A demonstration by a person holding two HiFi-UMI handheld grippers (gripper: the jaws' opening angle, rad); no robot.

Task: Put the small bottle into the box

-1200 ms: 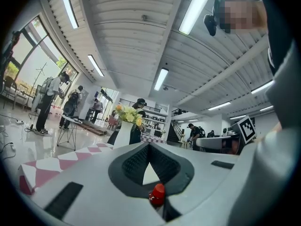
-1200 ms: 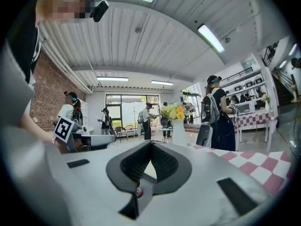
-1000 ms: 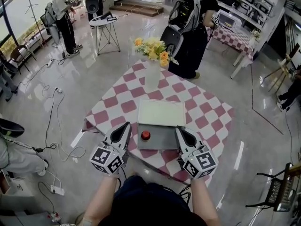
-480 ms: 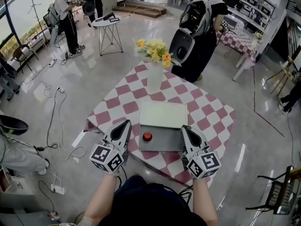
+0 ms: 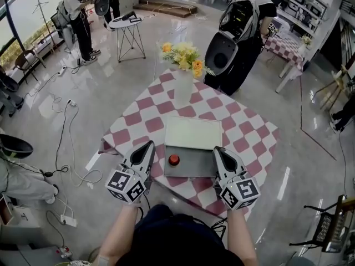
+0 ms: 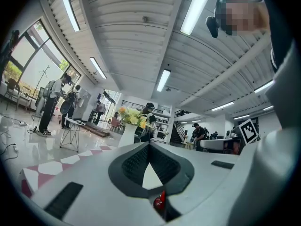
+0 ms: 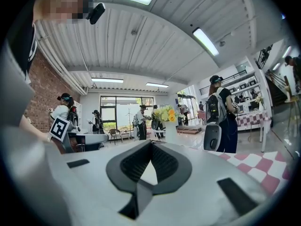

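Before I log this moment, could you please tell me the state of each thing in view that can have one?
Box: open, white lid laid back flat.
Small bottle: upright, red cap on, inside the box's grey base.
Left gripper: shut, empty, left of the box.
Right gripper: shut, empty, right of the box.
Flower vase: upright, beyond the box.
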